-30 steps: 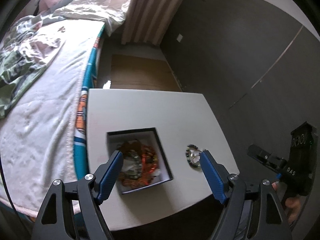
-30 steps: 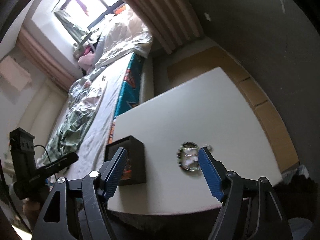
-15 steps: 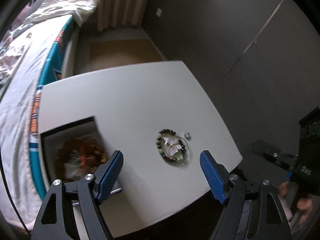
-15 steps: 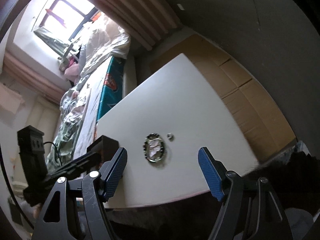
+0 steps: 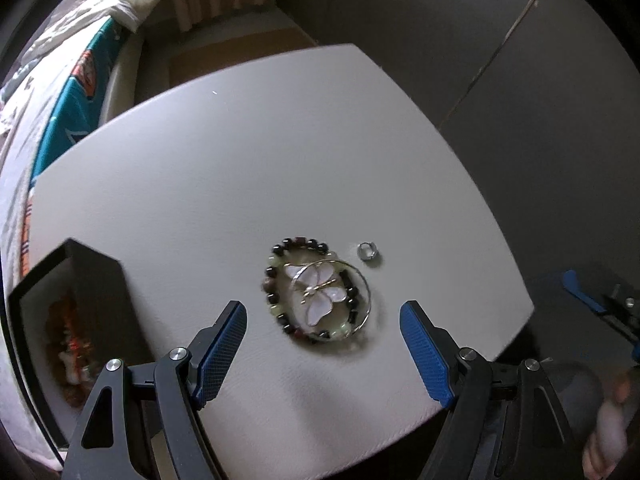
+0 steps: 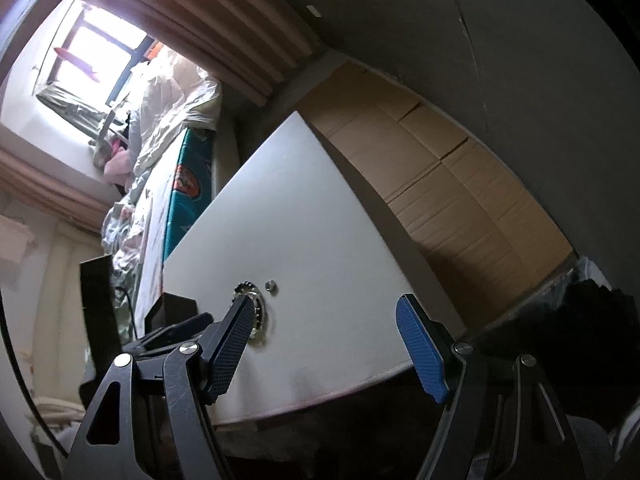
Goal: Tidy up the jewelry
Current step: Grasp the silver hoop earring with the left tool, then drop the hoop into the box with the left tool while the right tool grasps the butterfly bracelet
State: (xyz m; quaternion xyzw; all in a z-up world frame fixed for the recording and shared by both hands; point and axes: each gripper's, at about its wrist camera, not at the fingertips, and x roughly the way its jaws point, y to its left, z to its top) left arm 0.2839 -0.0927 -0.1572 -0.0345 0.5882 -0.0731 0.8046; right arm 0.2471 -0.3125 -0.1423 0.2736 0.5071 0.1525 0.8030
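Bracelet (image 5: 318, 292) with butterfly pendant (image 5: 318, 290) on table (image 5: 240, 168), ring (image 5: 365, 251) just beside. Left gripper (image 5: 323, 332) above, jaws spread, empty. Right gripper (image 6: 325, 330) likewise. Box (image 5: 72, 320) contents blurred, probably jewelry.

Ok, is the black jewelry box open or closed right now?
Open. The black box at the table's left edge has no lid on it, and orange-red jewelry shows inside, though blurred.

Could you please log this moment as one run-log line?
left gripper: open, above beaded bracelet | right gripper: open, empty | small ring: beside bracelet on table | black box: left
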